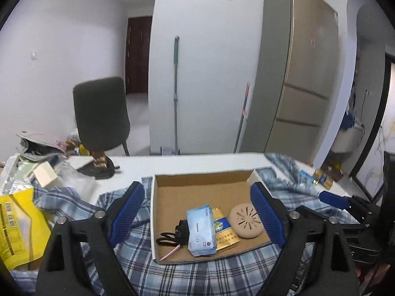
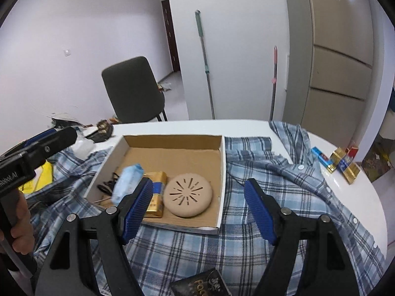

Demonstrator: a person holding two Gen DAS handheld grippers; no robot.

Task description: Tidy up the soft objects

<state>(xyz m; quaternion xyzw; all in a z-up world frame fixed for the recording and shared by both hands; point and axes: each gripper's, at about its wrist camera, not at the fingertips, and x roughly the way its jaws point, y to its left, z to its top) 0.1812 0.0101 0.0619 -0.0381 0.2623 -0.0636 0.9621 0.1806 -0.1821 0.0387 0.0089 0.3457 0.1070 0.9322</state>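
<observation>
We're hovering over the cardboard box [image 2: 172,157] that sits on the plaid shirt [image 2: 259,172] spread across the table. Left gripper [image 1: 197,212] and right gripper [image 2: 197,207] are both spread wide, holding nothing. Looks like we're between picks; next we probably grab the shirt, right of the box.

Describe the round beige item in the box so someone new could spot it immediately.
Find the plaid shirt spread over the white table; an open cardboard box sits on it. The round beige disc lies flat inside, beside a gold pack. Only it is circular, with slits radiating across its top.
</observation>
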